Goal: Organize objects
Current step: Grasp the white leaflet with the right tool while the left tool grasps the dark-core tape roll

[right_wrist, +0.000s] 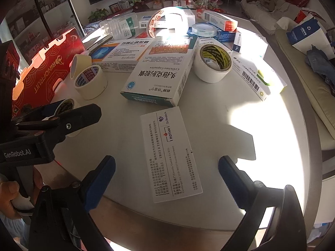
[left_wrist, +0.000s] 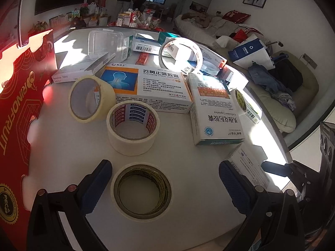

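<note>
Straddling the low cream tape roll with dark core (left_wrist: 143, 190) near the round white table's (left_wrist: 184, 219) front edge, open left gripper (left_wrist: 165, 185) should centre before closing; right gripper (right_wrist: 166, 181) gapes empty over the flat white medicine box (right_wrist: 170, 154).

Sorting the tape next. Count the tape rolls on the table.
6. One roll inside the left gripper, two cream rolls beyond, a white roll beside the capsule box, a big ring standing at the back, a flat clear roll beside it. Boxes may hide more.
</note>
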{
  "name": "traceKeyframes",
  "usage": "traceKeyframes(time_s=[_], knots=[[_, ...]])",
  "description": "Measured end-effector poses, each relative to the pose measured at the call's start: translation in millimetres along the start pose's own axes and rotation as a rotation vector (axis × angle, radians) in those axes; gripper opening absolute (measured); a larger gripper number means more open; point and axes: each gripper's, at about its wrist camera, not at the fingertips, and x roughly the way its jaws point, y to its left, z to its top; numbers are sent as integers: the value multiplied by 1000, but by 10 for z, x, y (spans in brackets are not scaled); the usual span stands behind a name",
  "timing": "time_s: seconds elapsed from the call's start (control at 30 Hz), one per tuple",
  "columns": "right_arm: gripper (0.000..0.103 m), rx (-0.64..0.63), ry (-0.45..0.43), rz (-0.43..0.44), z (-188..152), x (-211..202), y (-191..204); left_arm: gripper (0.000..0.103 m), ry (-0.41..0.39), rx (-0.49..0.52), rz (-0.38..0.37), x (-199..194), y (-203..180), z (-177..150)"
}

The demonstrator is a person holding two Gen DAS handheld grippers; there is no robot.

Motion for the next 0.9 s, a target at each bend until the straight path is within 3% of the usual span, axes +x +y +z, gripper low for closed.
traceKeyframes(time_s=[0.07,0.17,0.23,0.3,0.37,0.43,0.77,0.9], knots=[[90,-16,1,-28,5,6,22,103,4,8,11,8,-19,-9],[71,-42,-7,-60,0,-18,56,103,16,38,36,16,-64,-30],[40,-38,-18,-53,-1,-57,55,103,19,48,19,3,-70,-47],[40,-20,-16,-41,-6,-72,31,100,9,23,-6,-33,-31,-58],[40,-4,-23,-28,-22,-86,8,88,4,4,0,-66,15,-49],[40,16,-28,-13,-38,-97,-7,55,8,0,11,-80,45,-41],[40,35,-38,3,-44,-96,1,55,22,63,71,-49,-39,-46],[40,24,-40,-7,-48,-94,21,81,49,167,91,33,-226,-77]])
